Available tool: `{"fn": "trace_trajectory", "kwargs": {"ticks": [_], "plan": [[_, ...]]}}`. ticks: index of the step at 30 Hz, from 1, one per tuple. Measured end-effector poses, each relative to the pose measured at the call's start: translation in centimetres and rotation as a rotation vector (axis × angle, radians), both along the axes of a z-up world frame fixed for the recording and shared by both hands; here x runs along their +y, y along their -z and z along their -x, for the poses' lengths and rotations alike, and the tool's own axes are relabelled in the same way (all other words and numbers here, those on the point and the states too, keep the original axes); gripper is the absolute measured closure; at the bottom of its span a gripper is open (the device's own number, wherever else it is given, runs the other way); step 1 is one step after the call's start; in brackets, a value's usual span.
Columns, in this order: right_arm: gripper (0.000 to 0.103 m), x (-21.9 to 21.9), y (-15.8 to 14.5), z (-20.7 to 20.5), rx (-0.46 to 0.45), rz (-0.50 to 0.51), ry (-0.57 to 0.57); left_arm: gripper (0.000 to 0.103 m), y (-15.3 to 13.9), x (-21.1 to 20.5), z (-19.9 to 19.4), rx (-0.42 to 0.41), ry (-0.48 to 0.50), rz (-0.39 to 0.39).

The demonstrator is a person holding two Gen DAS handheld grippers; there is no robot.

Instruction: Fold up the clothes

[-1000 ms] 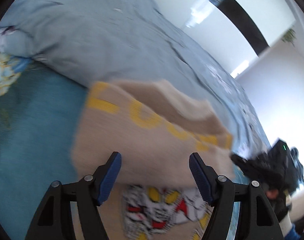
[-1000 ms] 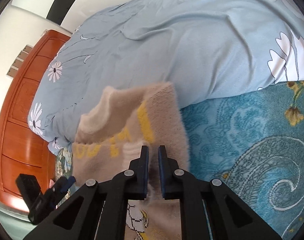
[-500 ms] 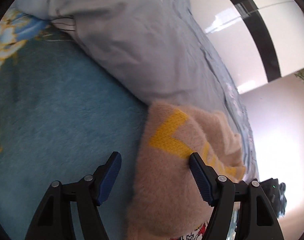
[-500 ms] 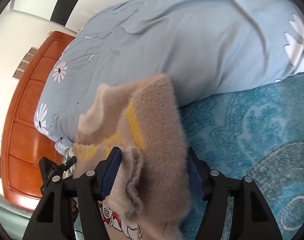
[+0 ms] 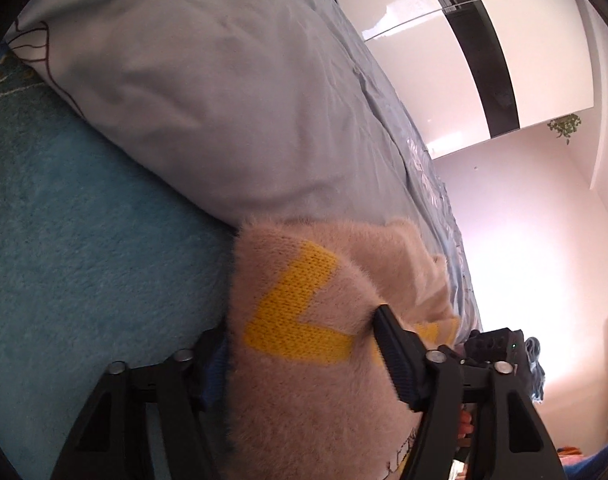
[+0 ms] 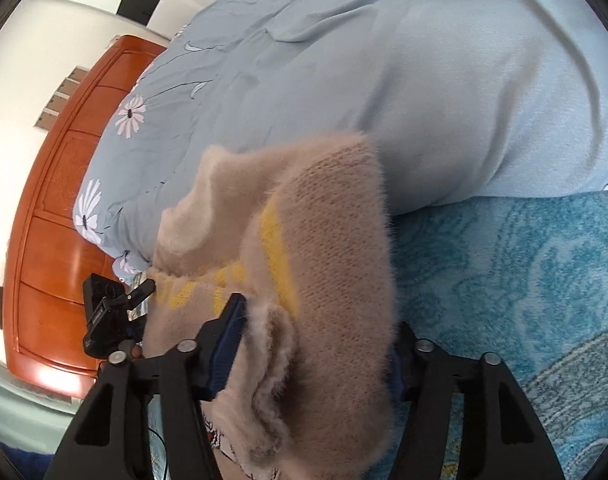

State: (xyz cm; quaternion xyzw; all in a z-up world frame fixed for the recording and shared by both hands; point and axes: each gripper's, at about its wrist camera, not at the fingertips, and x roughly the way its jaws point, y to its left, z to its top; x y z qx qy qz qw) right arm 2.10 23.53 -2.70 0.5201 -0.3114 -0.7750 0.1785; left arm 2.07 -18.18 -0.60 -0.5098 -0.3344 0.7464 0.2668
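A fuzzy beige sweater (image 5: 304,380) with yellow knitted lettering lies folded on a teal blanket, its far edge against a pale blue duvet. My left gripper (image 5: 300,354) is open, its fingers spread on either side of the sweater's left folded edge. My right gripper (image 6: 316,340) is open too, its fingers straddling the sweater (image 6: 324,280) at its right edge, with a loose cuff bunched between them. Each gripper shows small in the other's view, beyond the sweater.
The teal patterned blanket (image 6: 524,280) covers the bed to the right and also shows in the left wrist view (image 5: 84,260). The pale blue floral duvet (image 6: 384,80) is heaped behind the sweater. An orange wooden cabinet (image 6: 56,220) stands beyond the bed.
My right gripper opened from shut and let go of the sweater. Both grippers moved in low and close around the sweater's two ends, which now lies folded over.
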Motion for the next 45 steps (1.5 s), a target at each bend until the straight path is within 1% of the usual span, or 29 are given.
{"fn": "trace_trajectory", "kwargs": {"ticks": [1,2,3,4,5,7,9,12,15,16,18,19,21,23,25,27,29,31,32,34,36,39,40,41,43,44,45], "plan": [[0.047,0.0,-0.1,-0.1,-0.005,0.000,0.008,0.045,-0.1,0.2,-0.1,0.006,-0.007,0.016],[0.051,-0.1,-0.3,-0.2,-0.003,-0.006,0.011,0.049,-0.2,0.4,-0.2,0.012,-0.014,0.032],[0.053,-0.2,-0.5,-0.3,-0.001,-0.011,0.013,0.054,-0.5,0.6,-0.5,0.027,-0.018,0.044],[0.057,-0.3,-0.7,-0.4,0.002,-0.016,0.016,0.061,-0.9,0.6,-0.8,0.044,-0.025,0.048],[0.061,-0.3,-1.0,-0.5,0.006,-0.013,0.018,0.063,-1.3,0.7,-1.1,0.062,-0.031,0.052],[0.065,-0.3,-1.7,-0.9,0.025,0.011,0.026,0.068,-2.2,0.7,-1.8,0.094,-0.044,0.035],[0.068,-0.3,-2.8,-1.2,0.066,0.028,0.022,0.070,-3.4,0.9,-2.4,0.132,-0.048,0.029],[0.072,-0.1,-5.4,-1.2,0.153,0.047,-0.005,0.071,-5.9,1.6,-2.6,0.208,-0.037,0.031],[0.072,0.0,-7.6,-0.2,0.235,0.038,-0.021,0.072,-8.1,2.2,-1.6,0.281,-0.037,0.024],[0.072,0.1,-8.2,0.1,0.260,0.034,-0.023,0.072,-8.6,2.4,-1.1,0.301,-0.058,0.026],[0.072,0.2,-9.1,1.0,0.292,0.025,-0.009,0.072,-9.2,2.7,0.2,0.328,-0.075,0.006],[0.072,0.3,-9.4,1.5,0.306,0.021,-0.002,0.072,-9.0,3.1,0.8,0.327,-0.089,0.026],[0.072,0.2,-9.3,2.3,0.300,-0.009,-0.006,0.071,-8.2,3.6,1.7,0.310,-0.106,0.052],[0.072,0.2,-7.6,3.0,0.248,-0.059,0.002,0.071,-7.0,3.9,2.4,0.277,-0.114,0.065],[0.071,0.3,-5.9,3.6,0.197,-0.107,0.010,0.068,-5.8,4.2,3.0,0.245,-0.122,0.077],[0.067,1.0,-5.1,3.5,0.180,-0.095,0.026,0.065,-4.7,4.5,3.6,0.212,-0.129,0.090],[0.063,1.3,-5.0,3.2,0.174,-0.093,0.029,0.064,-3.5,4.7,4.2,0.179,-0.137,0.103],[0.062,1.0,-5.8,2.8,0.186,-0.138,0.016,0.058,-2.4,5.0,4.8,0.147,-0.145,0.116],[0.060,0.9,-6.3,2.6,0.193,-0.161,0.009,0.057,-2.7,4.5,4.1,0.151,-0.172,0.139],[0.059,0.6,-7.2,1.5,0.213,-0.231,0.012,0.050,-3.5,3.4,2.6,0.159,-0.226,0.184],[0.059,0.6,-8.1,0.3,0.231,-0.290,0.017,0.047,-4.3,2.3,1.2,0.167,-0.279,0.230],[0.059,0.5,-8.4,-1.4,0.240,-0.261,0.017,0.047,-5.2,1.3,-1.5,0.160,-0.383,0.319],[0.059,0.4,-8.5,-2.0,0.243,-0.252,0.017,0.047,-5.2,1.2,-2.2,0.154,-0.401,0.328],[0.059,0.4,-8.6,-2.5,0.246,-0.241,0.016,0.047,-5.1,1.0,-3.1,0.134,-0.419,0.340],[0.059,-0.7,-8.2,-2.9,0.234,-0.188,-0.020,0.047,-4.4,1.6,-3.7,0.069,-0.453,0.391],[0.059,-1.2,-7.8,-2.8,0.227,-0.185,-0.039,0.047,-4.0,1.8,-4.0,0.036,-0.469,0.416],[0.059,-1.6,-7.4,-2.7,0.211,-0.200,-0.047,0.047,-3.5,2.1,-4.1,0.012,-0.488,0.417]]}}
